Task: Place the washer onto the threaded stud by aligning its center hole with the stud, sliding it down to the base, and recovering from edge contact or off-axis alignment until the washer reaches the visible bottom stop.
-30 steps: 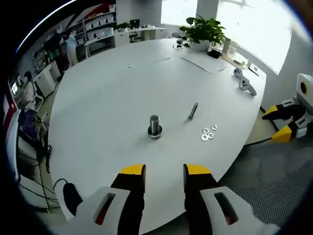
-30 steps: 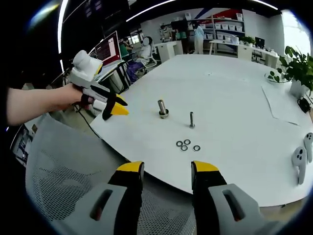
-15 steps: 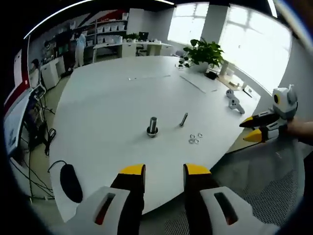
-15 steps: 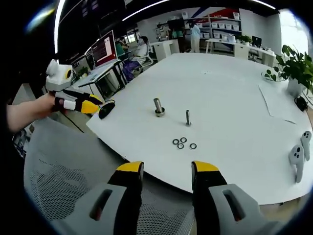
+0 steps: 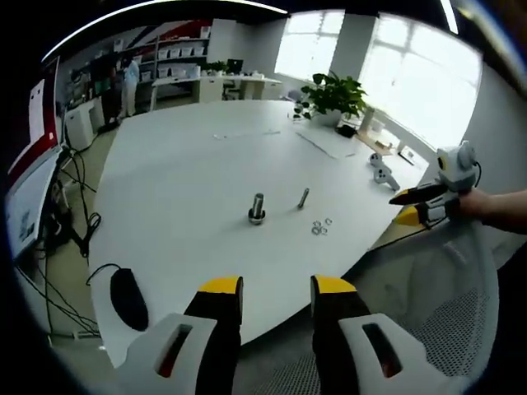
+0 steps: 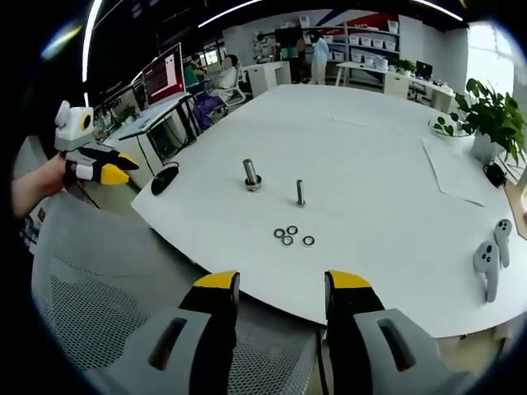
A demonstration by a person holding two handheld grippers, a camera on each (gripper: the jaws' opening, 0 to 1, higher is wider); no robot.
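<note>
Washers: four loose washers lie flat in a small cluster at mid-frame of the right gripper view, on the white table, none picked up yet; in the left gripper view they sit just right of centre.
Right gripper: right gripper, at the bottom of its own view, jaws spread apart and holding nothing, hanging off the table's near edge above a mesh chair back.
Left gripper: left gripper, jaws likewise parted and empty, low in its view, well back from the table edge.
Step in hand: by my judgement, the reach for one washer has not begun; both tools are well apart from the parts.
Doing it well: come down on the outermost washer so the neighbours are not dragged; flat rings on a smooth top will likely slide, so pinch across the rim cleanly, then carry it level over the stud.
Stud: slim upright threaded stud stands just beyond the washers.
Other post: thicker post on a round base, up and left of the stud; easy to mistake for the target.
In the way: nothing between washers and stud.
Further off: black mouse at the left table edge, game controllers at far right, potted plant upper right, shelves beyond.
</note>
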